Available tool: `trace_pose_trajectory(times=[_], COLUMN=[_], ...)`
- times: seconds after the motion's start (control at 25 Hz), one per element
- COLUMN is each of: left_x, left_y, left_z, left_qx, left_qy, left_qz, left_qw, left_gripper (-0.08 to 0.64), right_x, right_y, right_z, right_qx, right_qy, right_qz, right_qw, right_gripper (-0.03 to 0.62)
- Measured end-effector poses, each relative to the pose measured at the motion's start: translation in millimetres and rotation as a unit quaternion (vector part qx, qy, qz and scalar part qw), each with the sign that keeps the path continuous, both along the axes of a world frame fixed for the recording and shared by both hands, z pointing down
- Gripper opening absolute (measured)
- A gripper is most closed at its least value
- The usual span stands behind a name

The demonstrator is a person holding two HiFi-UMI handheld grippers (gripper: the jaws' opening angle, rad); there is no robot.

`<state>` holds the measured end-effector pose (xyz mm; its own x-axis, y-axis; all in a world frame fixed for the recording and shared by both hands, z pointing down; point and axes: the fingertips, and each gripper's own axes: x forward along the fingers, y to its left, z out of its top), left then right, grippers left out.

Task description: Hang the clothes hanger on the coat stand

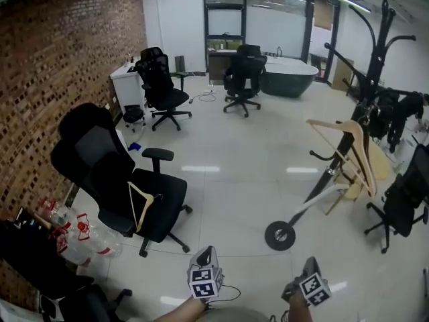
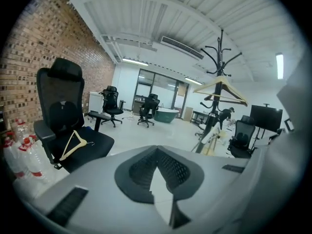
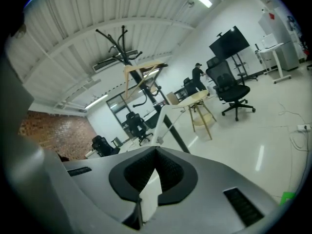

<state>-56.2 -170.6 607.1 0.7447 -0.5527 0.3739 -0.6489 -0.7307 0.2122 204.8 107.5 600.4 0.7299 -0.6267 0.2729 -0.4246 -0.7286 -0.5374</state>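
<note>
A wooden hanger (image 1: pixel 139 204) lies on the seat of a black office chair (image 1: pixel 114 180) at the left; the left gripper view shows the same hanger (image 2: pixel 73 144). At the right, a second wooden hanger (image 1: pixel 350 146) hangs on the black coat stand (image 1: pixel 355 106), which rests on a round base (image 1: pixel 279 235). My left gripper (image 1: pixel 205 274) and right gripper (image 1: pixel 312 286) are low at the bottom edge, far from both hangers. Both are shut with nothing between the jaws, as the left gripper (image 2: pixel 157 152) and the right gripper (image 3: pixel 156 162) show in their own views.
A brick wall (image 1: pixel 60 66) runs along the left. Plastic bottles (image 1: pixel 77 233) stand beside the near chair. More office chairs (image 1: pixel 163 89) and a dark tub (image 1: pixel 288 76) stand at the back. Another chair (image 1: pixel 402 200) and a wooden stool (image 1: pixel 348 180) crowd the coat stand.
</note>
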Motion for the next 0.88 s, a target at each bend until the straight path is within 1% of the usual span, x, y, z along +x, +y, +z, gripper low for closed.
trace_pose_trajectory(times=[0.16,0.28,0.36,0.48,0.52,0.56,0.68,0.76,0.8,0.88], left_x=[-68,-122,-158,-202,-215,-227,-260,-281,-285,-281], left_y=[-96,-159,-190,-223,-232,-241,-269,-291,-301,-321], left_z=[3,12,20,30,32,34,35,29,24,13], left_qx=[0.0,0.003,-0.001,-0.009,-0.011,-0.012,-0.008,0.003,0.007,0.014], left_qy=[0.019,0.022,0.02,0.017,0.015,0.012,-0.004,-0.017,-0.018,-0.014], left_qz=[-0.027,-0.061,-0.091,-0.131,-0.142,-0.153,-0.188,-0.217,-0.228,-0.245], left_qw=[0.9995,0.9979,0.9956,0.9912,0.9896,0.9881,0.9822,0.9761,0.9735,0.9693], left_gripper=[0.02,0.045,0.056,0.061,0.063,0.063,0.063,0.063,0.062,0.052], right_x=[-61,-102,-128,-158,-166,-173,-190,-200,-201,-194], right_y=[-124,-214,-263,-323,-342,-362,-425,-474,-495,-527], right_z=[-9,4,14,27,29,30,33,39,39,36], right_qx=[-0.003,-0.008,-0.013,-0.024,-0.024,-0.024,-0.022,-0.021,-0.021,-0.022], right_qy=[0.031,0.027,0.022,0.017,0.015,0.012,0.008,0.001,0.0,-0.001], right_qz=[-0.052,-0.103,-0.138,-0.183,-0.198,-0.211,-0.247,-0.277,-0.289,-0.306], right_qw=[0.998,0.994,0.99,0.983,0.98,0.977,0.969,0.961,0.957,0.952], right_gripper=[0.0,0.0,0.0,0.0,0.03,0.058,0.058,0.058,0.058,0.058])
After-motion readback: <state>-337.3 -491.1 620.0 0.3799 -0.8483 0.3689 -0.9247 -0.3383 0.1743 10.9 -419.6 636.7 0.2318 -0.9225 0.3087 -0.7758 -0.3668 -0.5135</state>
